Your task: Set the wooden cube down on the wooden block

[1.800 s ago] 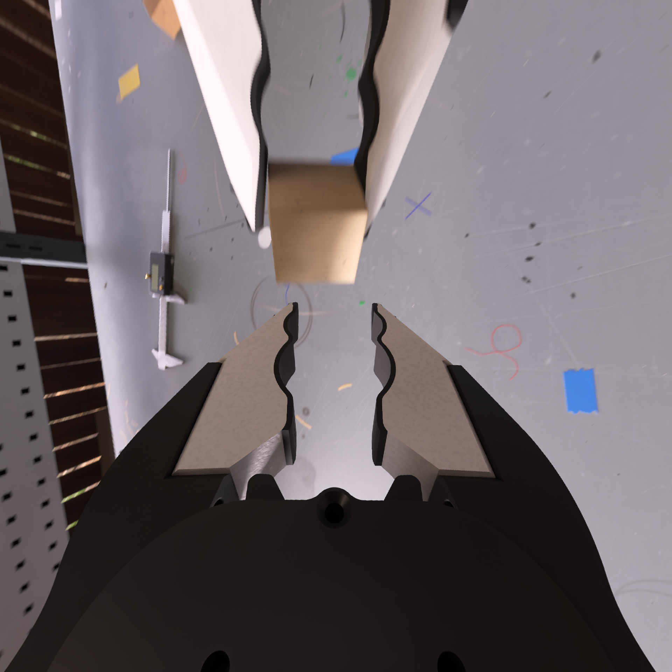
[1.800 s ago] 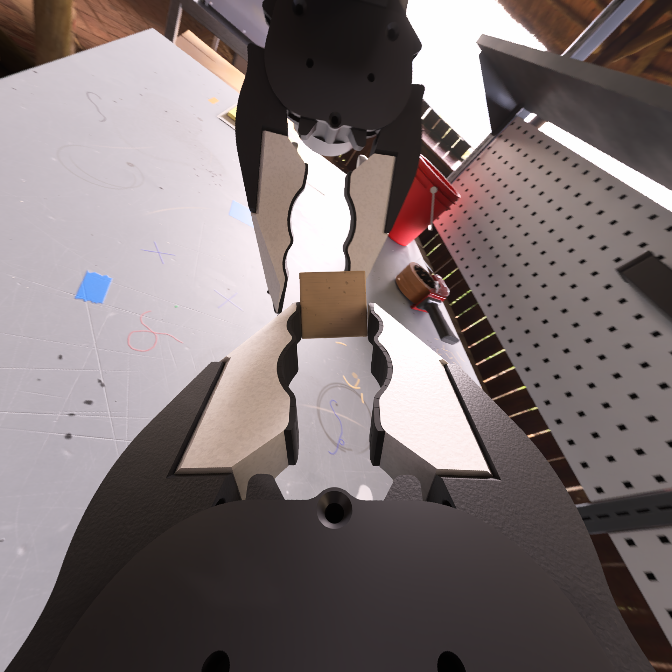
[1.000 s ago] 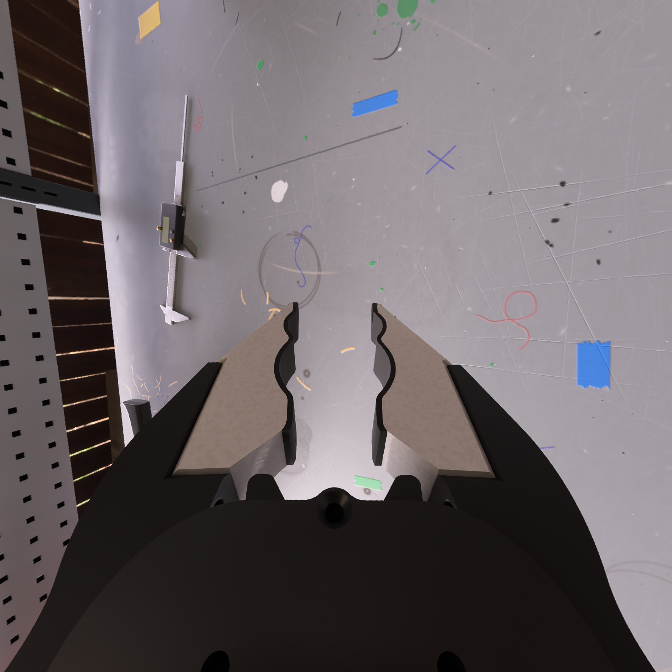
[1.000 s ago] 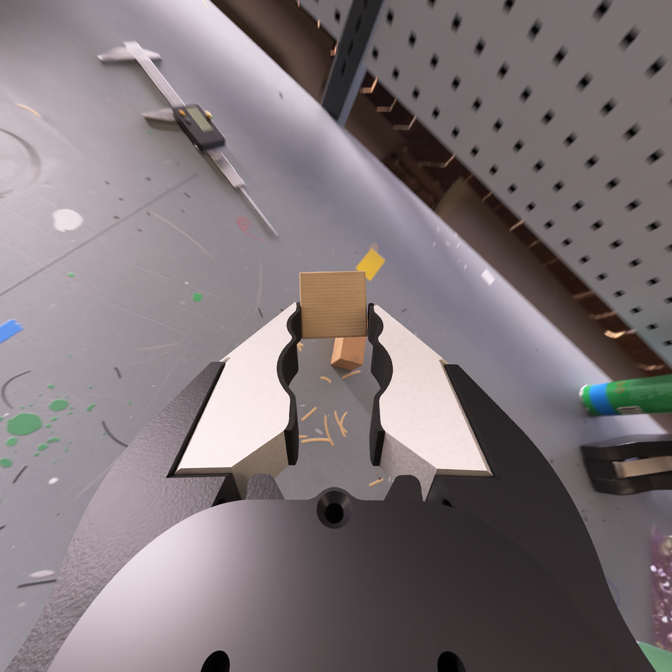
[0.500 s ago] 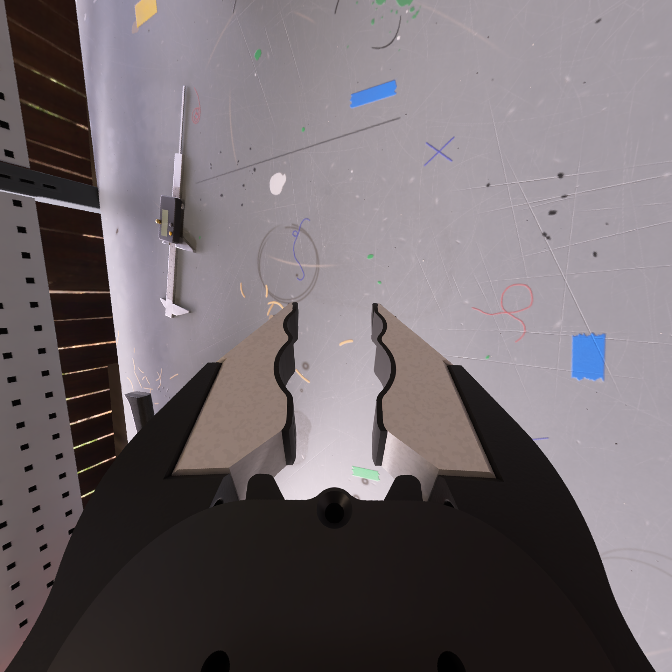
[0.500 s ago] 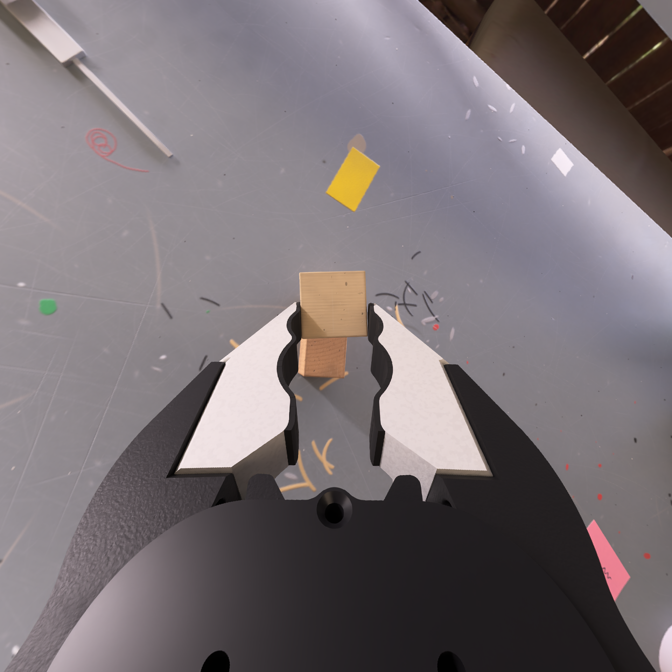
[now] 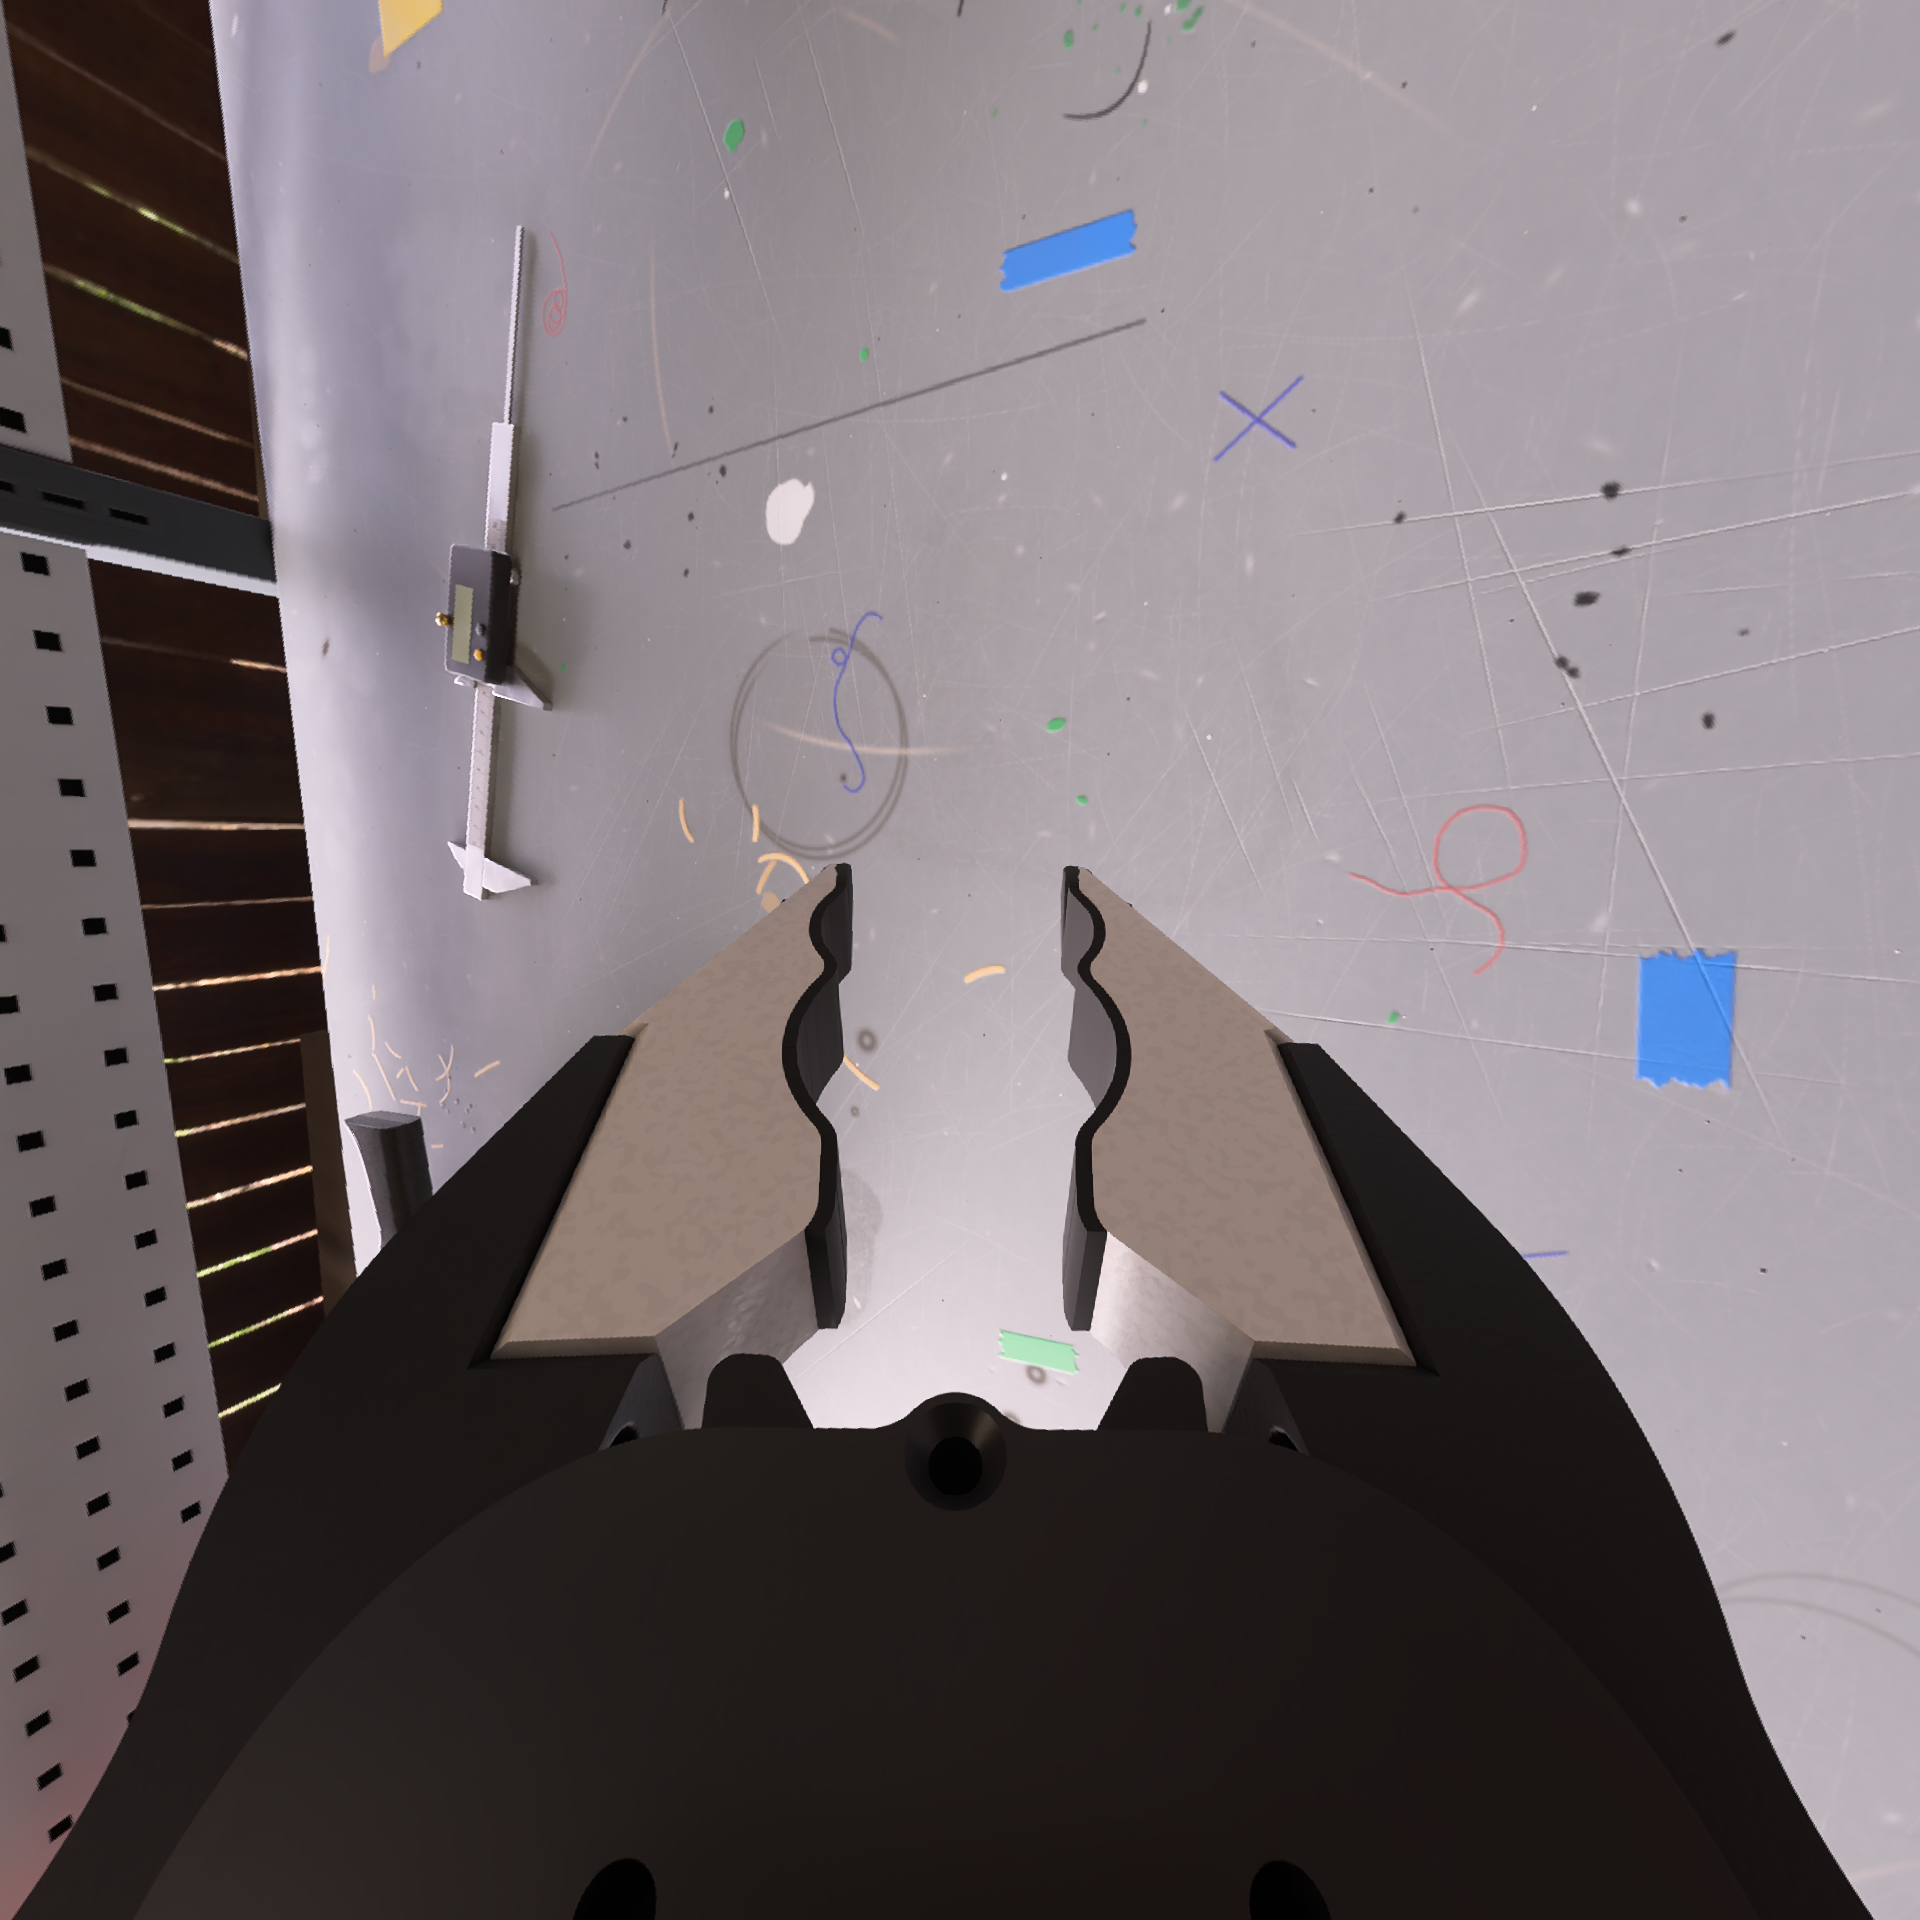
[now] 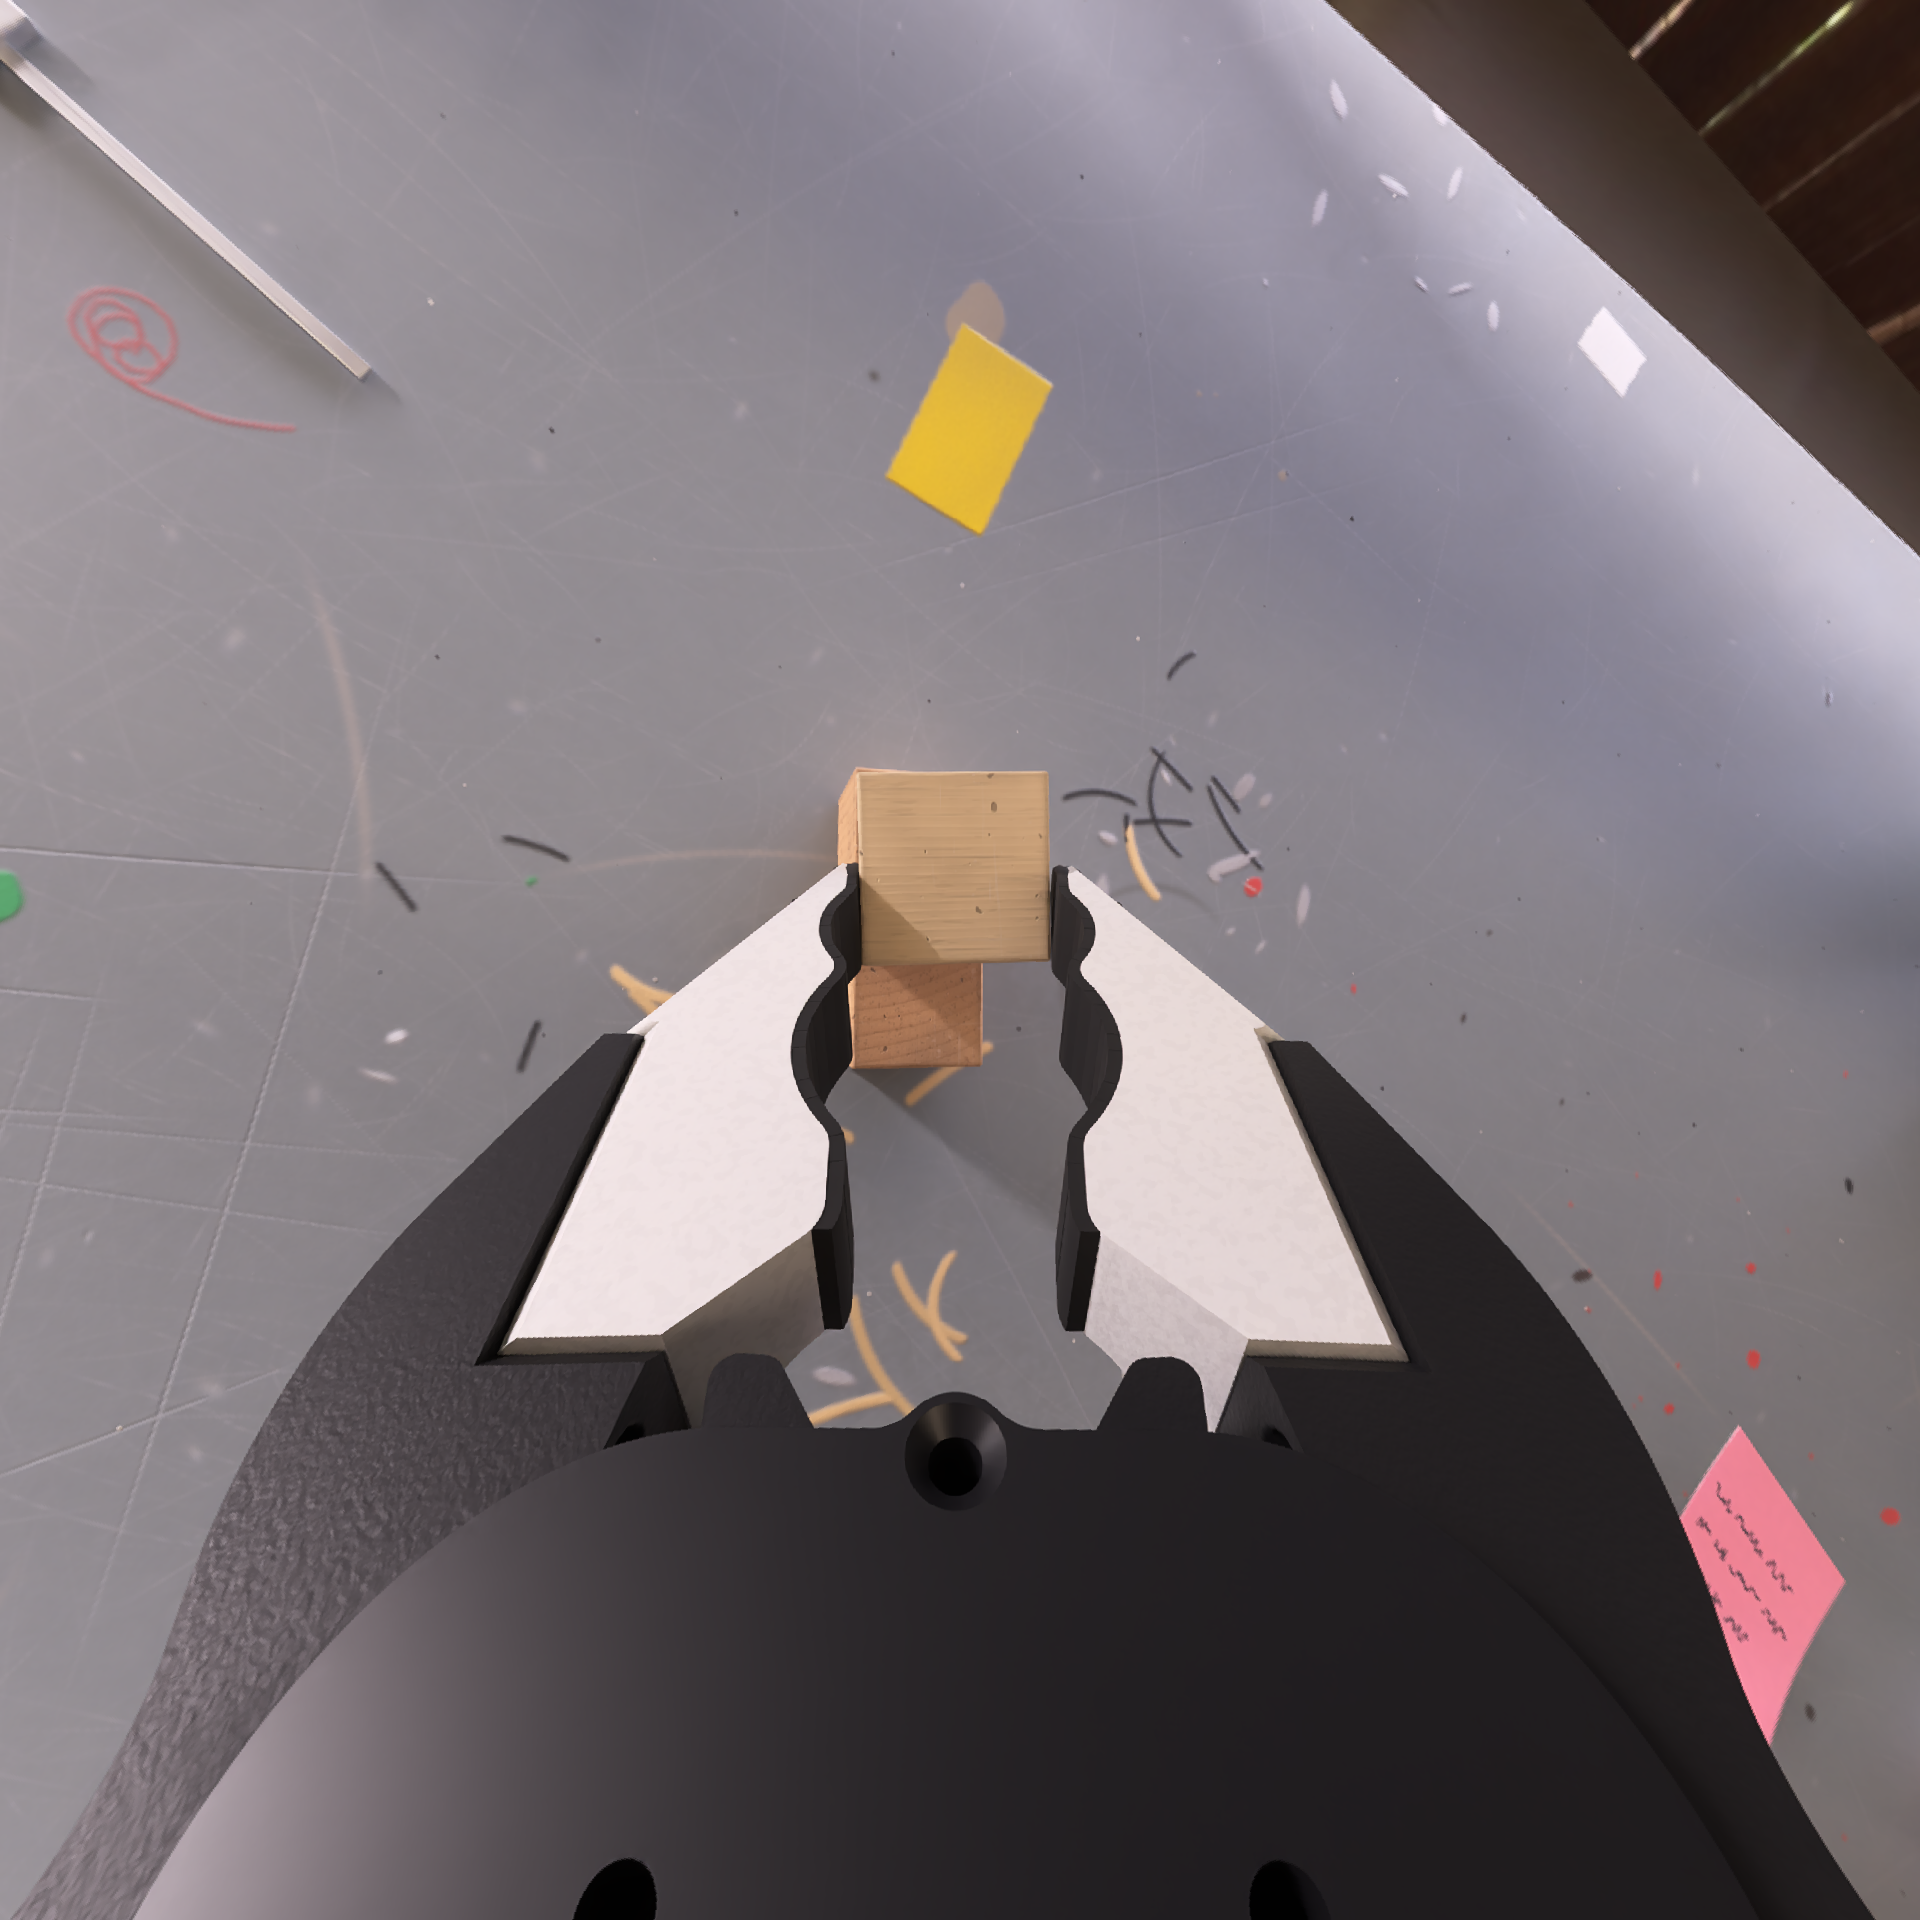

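The right gripper (image 8: 954,883) pinches the cube (image 8: 951,868) between its fingertips, directly above the block (image 8: 914,1016) — whether they touch I cannot tell. The block stands on the grey table (image 8: 520,623), near a yellow note (image 8: 968,428). The left gripper (image 7: 956,883) is spread, empty, over bare table — a caliper (image 7: 483,623) lies beyond.

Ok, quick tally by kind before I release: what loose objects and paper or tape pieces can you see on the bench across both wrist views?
Wooden pieces: 2, the wooden cube in the right gripper and the wooden block under it
Calipers: 1
Blue tape strips: 2
Green tape: 1
Yellow paper: 1
Pink note: 1
Total: 8
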You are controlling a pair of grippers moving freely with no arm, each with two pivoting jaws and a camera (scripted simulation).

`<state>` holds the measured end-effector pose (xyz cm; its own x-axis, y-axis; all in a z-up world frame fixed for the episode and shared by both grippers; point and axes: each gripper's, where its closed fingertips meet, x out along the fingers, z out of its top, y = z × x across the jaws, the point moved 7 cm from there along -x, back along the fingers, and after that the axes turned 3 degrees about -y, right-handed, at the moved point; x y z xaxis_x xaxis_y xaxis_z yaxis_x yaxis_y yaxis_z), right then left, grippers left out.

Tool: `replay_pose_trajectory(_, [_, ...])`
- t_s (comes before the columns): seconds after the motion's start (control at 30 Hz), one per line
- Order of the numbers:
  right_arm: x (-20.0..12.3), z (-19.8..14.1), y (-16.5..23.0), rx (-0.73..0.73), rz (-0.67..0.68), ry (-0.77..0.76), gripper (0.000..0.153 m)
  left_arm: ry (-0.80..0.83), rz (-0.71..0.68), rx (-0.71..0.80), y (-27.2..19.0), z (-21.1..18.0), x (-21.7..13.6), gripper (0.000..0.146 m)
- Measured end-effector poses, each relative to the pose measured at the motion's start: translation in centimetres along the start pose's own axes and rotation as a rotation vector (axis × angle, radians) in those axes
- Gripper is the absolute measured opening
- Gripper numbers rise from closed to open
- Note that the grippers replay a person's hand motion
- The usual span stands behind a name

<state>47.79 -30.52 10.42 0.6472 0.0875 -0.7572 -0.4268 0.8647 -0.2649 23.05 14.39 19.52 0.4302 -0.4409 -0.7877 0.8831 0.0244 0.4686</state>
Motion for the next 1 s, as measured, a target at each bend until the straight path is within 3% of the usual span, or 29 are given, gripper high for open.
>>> replay_pose_trajectory(0.3, [-1.0,-0.2,-0.1,-0.007,-0.027,0.035,0.045,-0.007,0.008,0.004,0.1,0.2,0.0,0.040])
replay_pose_trajectory(0.5, [-7.0,2.3,1.1,0.005,-0.055,-0.183,0.051,-0.018,0.011,-0.013,0.1,0.1,0.1,0.040])
replay_pose_trajectory(0.6, [-11.5,4.1,5.1,-0.072,0.055,-0.405,0.052,-0.035,0.009,-0.025,0.3,0.2,0.3,0.040])
replay_pose_trajectory(0.8, [-19.4,5.4,19.1,-0.418,0.519,-0.761,0.052,-0.083,-0.007,-0.049,1.0,1.1,0.7,0.040])
replay_pose_trajectory(0.9, [-21.1,5.1,25.6,-0.572,0.656,-0.837,0.052,-0.104,-0.010,-0.051,1.2,1.7,0.9,0.040])
replay_pose_trajectory(1.0, [-21.2,5.0,29.8,-0.674,0.701,-0.860,0.052,-0.128,-0.019,-0.049,1.1,2.3,0.9,0.040])
